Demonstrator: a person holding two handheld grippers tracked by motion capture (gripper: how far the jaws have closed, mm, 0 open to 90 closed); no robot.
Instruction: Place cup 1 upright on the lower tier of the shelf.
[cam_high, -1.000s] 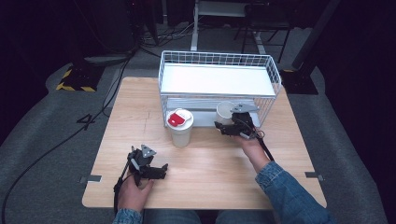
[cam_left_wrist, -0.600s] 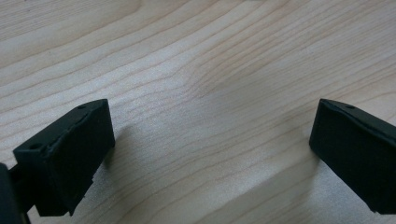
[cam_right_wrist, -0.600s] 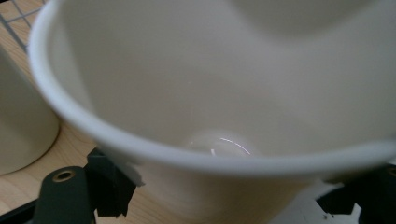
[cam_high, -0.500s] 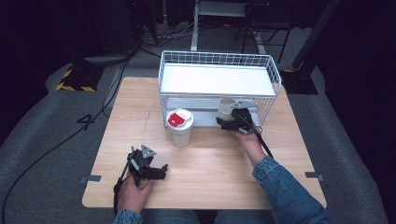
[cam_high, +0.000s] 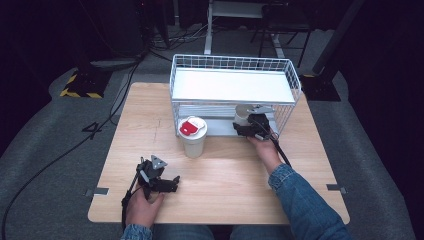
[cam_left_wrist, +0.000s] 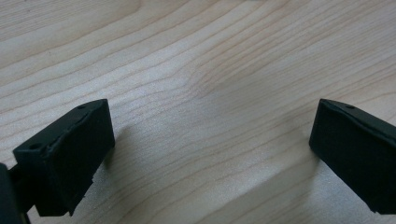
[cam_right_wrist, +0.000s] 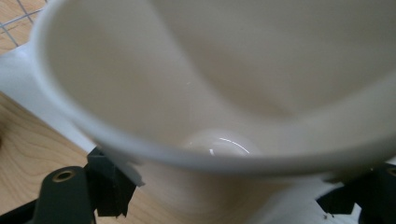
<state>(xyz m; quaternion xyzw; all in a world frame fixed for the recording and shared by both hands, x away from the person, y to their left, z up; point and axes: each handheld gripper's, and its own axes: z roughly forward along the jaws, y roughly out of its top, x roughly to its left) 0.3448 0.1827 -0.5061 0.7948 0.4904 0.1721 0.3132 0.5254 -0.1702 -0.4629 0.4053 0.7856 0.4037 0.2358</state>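
Right gripper (cam_high: 248, 129) is clamped on a plain white paper cup (cam_high: 244, 116), open mouth, no lid. In the right gripper view the cup (cam_right_wrist: 224, 93) sits squeezed between the two black jaws, rim bent out of round, wall creased inward, glossy pale inside with a small highlight at the bottom. Cup is empty as far as the inside shows. From the high view the cup sits right at the gripper's tip, on the lower shelf of the white wire rack (cam_high: 232, 65), under its flat white top shelf. Whether the cup base touches the shelf, cannot tell.

Second cup: white paper cup with a red-and-white lid (cam_high: 193, 136), upright on the light wooden table (cam_high: 220, 192), well to the left of the right gripper, just in front of the rack, not touched.

Left gripper (cam_high: 165, 184) is near the table's front edge, far from both cups, held in the person's hand. In the left gripper view its jaws stand wide apart with bare wood grain (cam_left_wrist: 205, 93) between them, gripping nothing.
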